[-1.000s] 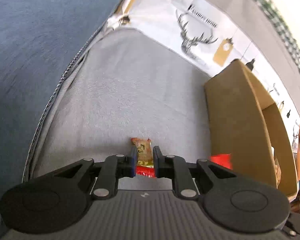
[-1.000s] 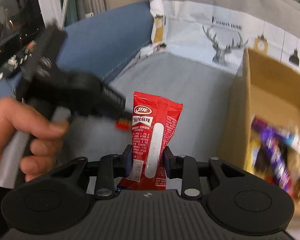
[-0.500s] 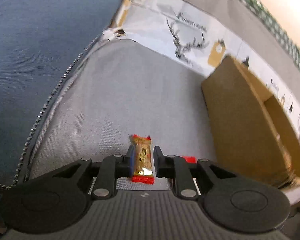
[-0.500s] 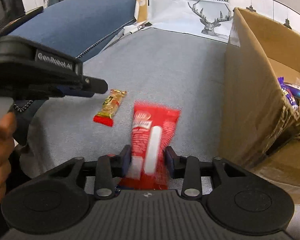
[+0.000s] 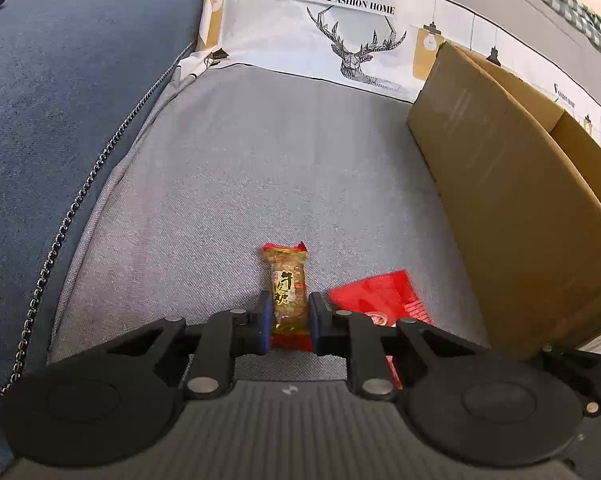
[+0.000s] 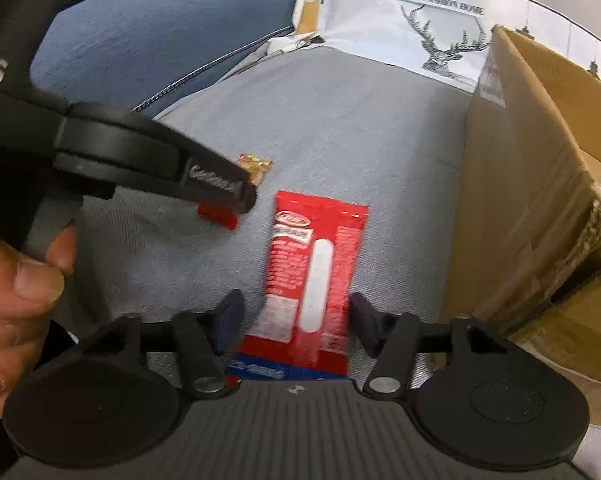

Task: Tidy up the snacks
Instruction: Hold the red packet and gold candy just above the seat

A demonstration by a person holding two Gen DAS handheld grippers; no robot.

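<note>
A small gold-and-red candy [image 5: 287, 295] printed with red characters lies lengthwise on the grey cushion [image 5: 260, 168], its near half between the blue pads of the left gripper [image 5: 287, 318]. Those jaws are closing, the pads right at the wrapper's sides; whether they press it yet cannot be told. Just to its right lies a long red snack packet [image 6: 314, 276] with a white stripe and a blue bottom edge, flat on the same cushion. The right gripper [image 6: 296, 320] straddles the packet's lower end with its jaws apart, a gap showing on the left side. Both grippers tilt steeply down at the seat. In the right wrist view a hand [image 6: 16, 296] grips the left tool's handle at the frame's left, and the tool's black finger covers the middle of the candy. A cardboard box [image 5: 512, 216] stands open to the right of the snacks, near the packet. Behind the cushion hangs a white cloth [image 5: 340, 28] with a deer print; a blue armrest [image 5: 60, 100] rises on the left.
</note>
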